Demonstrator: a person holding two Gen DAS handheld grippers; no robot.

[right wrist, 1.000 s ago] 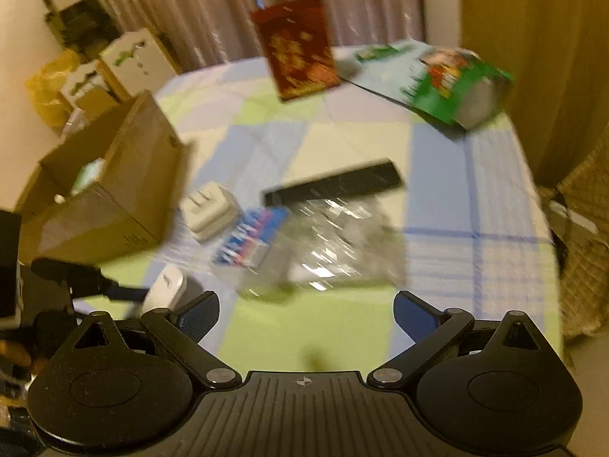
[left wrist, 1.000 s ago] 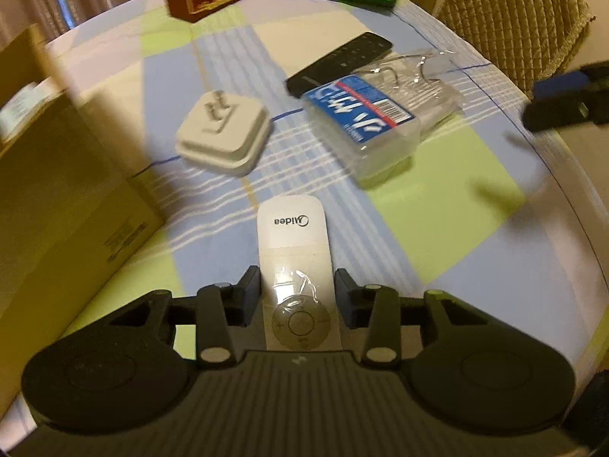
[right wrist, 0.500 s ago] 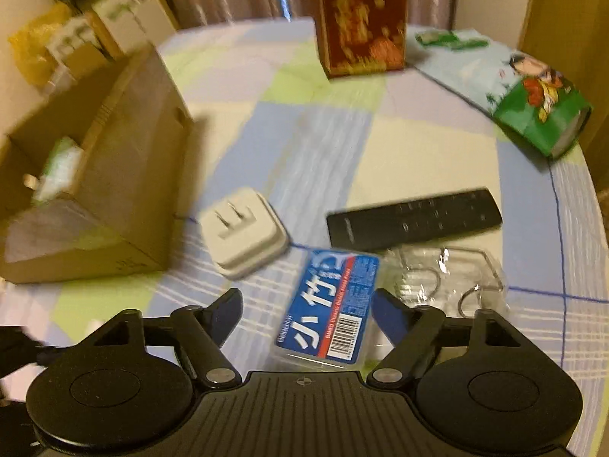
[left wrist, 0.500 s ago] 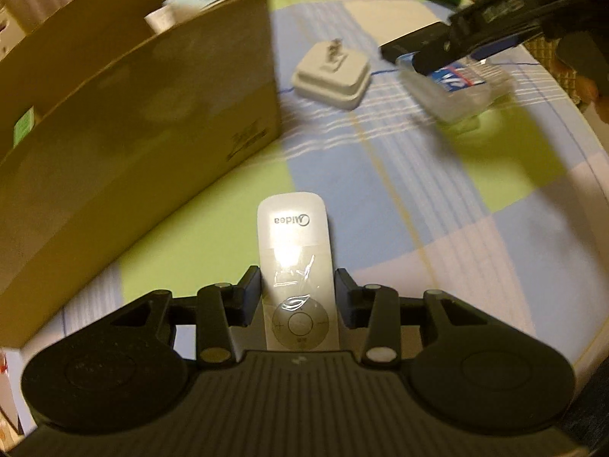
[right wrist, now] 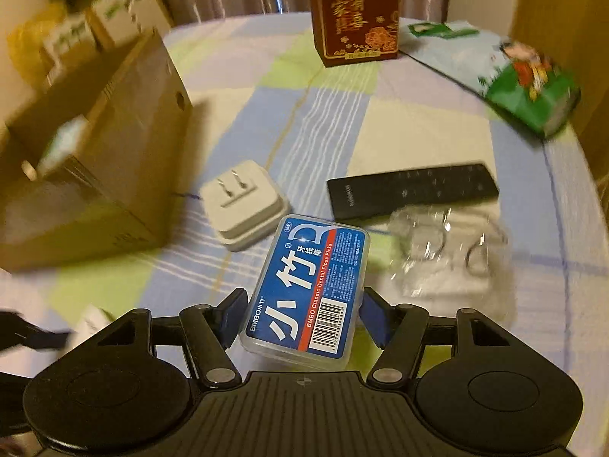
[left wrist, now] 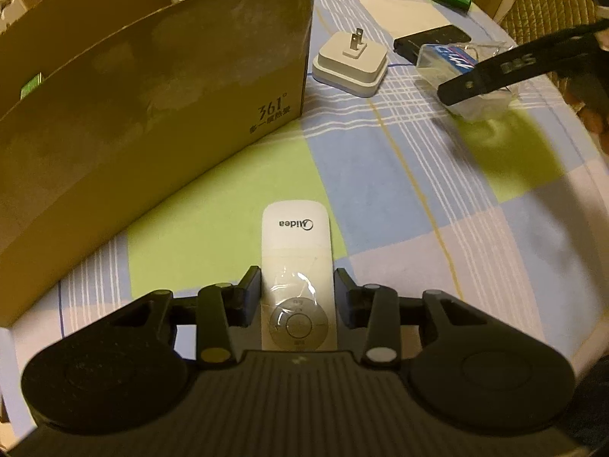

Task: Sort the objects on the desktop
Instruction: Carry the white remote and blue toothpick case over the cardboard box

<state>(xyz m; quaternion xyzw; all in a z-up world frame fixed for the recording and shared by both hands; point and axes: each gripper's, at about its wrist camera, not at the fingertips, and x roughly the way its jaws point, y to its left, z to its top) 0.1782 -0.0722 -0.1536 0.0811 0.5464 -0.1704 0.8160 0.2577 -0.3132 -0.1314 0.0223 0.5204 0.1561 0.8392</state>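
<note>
My left gripper (left wrist: 297,278) is shut on a white Midea remote (left wrist: 297,243), held above the checked tablecloth just right of an open cardboard box (left wrist: 152,95). My right gripper (right wrist: 304,301) points down at a clear floss-pick box with a blue label (right wrist: 308,285). Its jaws are closing, and the blue pads touch the box's two long sides. In the left wrist view a black finger (left wrist: 495,72) of the right gripper reaches over the same floss box (left wrist: 453,57).
A white plug adapter (right wrist: 243,202) lies prongs up between the cardboard box (right wrist: 125,133) and the floss box. Behind are a black remote (right wrist: 413,190) and a clear plastic pack (right wrist: 445,255). Farther back stand a red carton (right wrist: 356,11) and a green snack bag (right wrist: 533,87).
The left gripper carried the white remote leftward, alongside the cardboard box. The right gripper came down over the floss box and its jaws narrowed from wide apart to the box's sides.
</note>
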